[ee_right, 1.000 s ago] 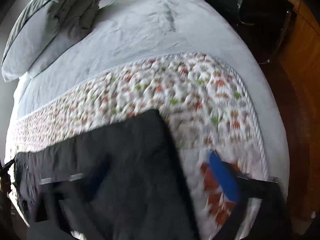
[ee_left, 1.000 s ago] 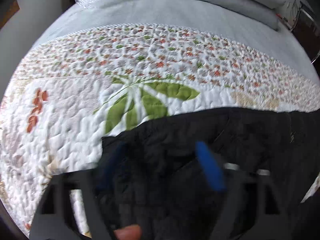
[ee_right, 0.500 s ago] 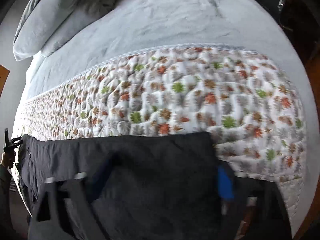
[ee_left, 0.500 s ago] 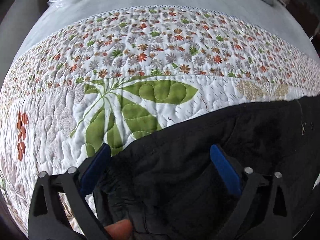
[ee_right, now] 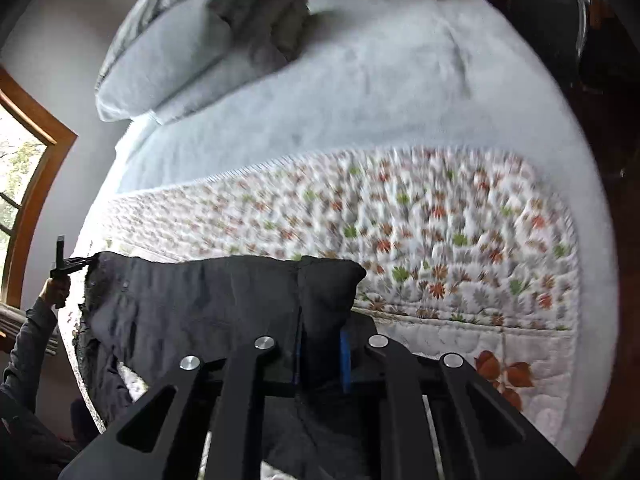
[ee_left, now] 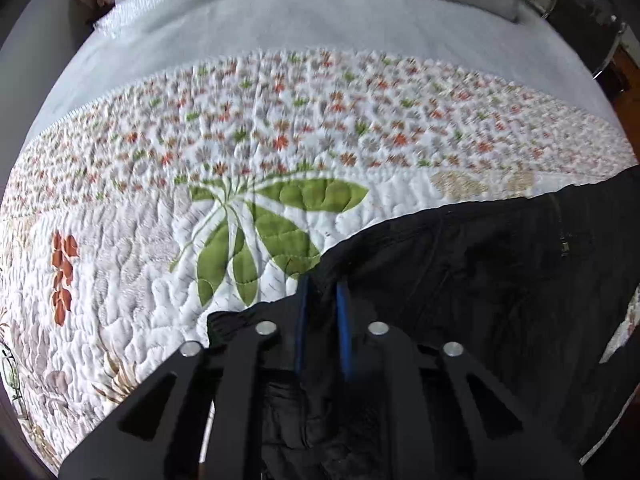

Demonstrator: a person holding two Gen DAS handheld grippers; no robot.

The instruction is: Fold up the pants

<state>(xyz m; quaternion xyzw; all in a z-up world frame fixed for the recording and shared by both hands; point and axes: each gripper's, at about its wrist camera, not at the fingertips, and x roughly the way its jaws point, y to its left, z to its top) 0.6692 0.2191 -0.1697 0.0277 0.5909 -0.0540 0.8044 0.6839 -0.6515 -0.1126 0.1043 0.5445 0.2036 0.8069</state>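
We have both tongs nipped tight on the black pants [ee_left: 480, 280]: left tongs [ee_left: 322, 292] at one end, right tongs [ee_right: 322, 344] at the other (cloth stretched over the floral quilt [ee_left: 280, 140]).

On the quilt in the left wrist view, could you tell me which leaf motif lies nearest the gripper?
The big green leaf spray; its lower leaves touch the black pants by the left gripper. The orange sprig lies far left.

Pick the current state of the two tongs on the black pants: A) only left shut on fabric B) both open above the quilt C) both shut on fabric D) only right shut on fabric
C: the left tongs pinch an edge of the black pants between nearly closed blue fingers, and the right tongs likewise clamp a bunched end of the pants over the floral quilt.
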